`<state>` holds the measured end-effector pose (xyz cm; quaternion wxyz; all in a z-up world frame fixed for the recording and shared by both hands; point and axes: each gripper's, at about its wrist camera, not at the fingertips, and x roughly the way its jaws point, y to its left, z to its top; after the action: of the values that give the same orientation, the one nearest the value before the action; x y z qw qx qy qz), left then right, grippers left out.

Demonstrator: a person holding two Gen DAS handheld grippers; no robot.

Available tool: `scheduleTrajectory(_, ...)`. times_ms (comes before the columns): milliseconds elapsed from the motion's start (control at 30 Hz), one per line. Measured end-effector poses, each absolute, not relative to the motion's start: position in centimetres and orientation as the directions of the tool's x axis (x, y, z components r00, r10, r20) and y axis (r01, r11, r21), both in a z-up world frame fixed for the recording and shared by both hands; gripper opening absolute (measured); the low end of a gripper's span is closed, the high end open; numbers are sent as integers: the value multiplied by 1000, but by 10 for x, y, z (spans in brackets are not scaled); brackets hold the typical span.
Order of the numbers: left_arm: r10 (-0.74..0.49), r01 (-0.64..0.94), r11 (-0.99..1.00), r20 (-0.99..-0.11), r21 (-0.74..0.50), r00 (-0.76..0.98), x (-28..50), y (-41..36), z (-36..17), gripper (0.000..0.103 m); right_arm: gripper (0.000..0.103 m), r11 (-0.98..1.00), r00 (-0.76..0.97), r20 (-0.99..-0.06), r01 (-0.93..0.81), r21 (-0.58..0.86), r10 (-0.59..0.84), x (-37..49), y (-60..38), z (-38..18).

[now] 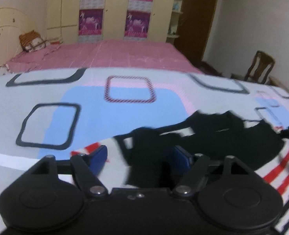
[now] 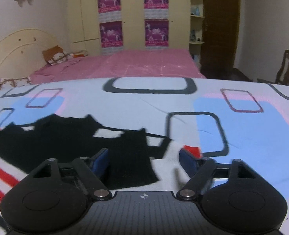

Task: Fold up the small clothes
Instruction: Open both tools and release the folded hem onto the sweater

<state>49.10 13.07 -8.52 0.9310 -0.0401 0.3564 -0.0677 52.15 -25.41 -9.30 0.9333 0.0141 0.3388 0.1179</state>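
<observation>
Both claws, left claw (image 1: 140,154) and right claw (image 2: 144,159), are seen open, nothing gripped. Beneath them a striped garment (image 1: 232,143) is spread on the patterned surface (image 1: 109,115); folding is judged barely begun.

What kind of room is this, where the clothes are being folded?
Most likely a bedroom in a home. A bed with a pink sheet and curved headboard stands behind, with a tall cream wardrobe against the far wall.
</observation>
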Motion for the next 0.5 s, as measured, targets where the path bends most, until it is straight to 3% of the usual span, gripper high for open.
scheduleTrajectory(67, -188, 125, 982, -642, -142, 743, 487, 115, -79, 73, 41, 961, 718, -642, -242, 133, 269, 520, -238, -92)
scheduleTrajectory(333, -258, 143, 964, -657, -225, 708, 485, 56, -94, 76, 41, 905, 620, -672, -378, 195, 404, 521, -155, -108)
scheduleTrajectory(500, -210, 140, 977, -671, -158, 711, 478, 69, -112, 77, 41, 907, 608, -686, -369, 202, 400, 526, -167, -115)
